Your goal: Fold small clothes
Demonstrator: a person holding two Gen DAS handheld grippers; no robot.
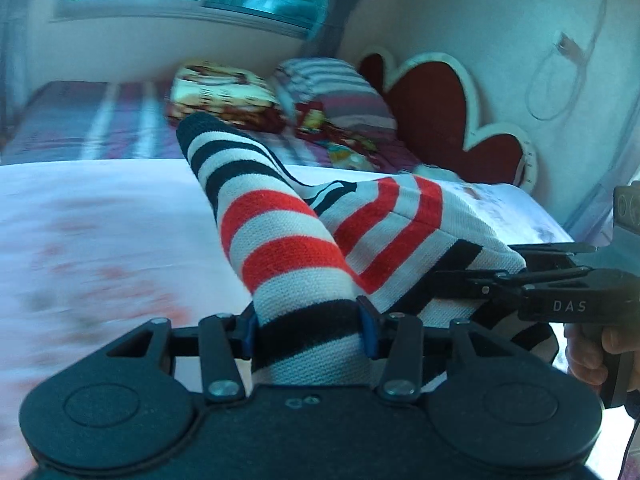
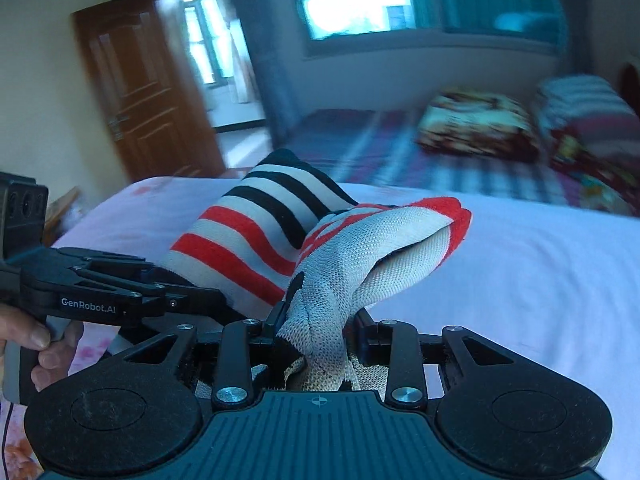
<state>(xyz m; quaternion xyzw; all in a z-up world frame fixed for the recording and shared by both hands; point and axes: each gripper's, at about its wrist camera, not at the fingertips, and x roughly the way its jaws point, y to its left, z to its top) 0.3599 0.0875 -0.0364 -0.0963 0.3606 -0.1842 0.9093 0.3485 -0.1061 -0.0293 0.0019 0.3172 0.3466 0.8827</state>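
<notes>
Both grippers clamp one striped garment [image 1: 280,236] held up over the pink sheet [image 1: 100,216] of the bed: the left gripper [image 1: 308,328] pinches a rolled part, the right gripper [image 2: 316,336] a bunched end beside it.

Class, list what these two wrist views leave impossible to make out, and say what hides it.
- Striped garment: its type and full shape, bunched; its lower end is hidden behind the left hand-held gripper.
- Right hand-held gripper: its fingertips, buried in cloth.
- Pillows: prints, motion-blurred.
- Bedsheet: pattern, blurred.
</notes>
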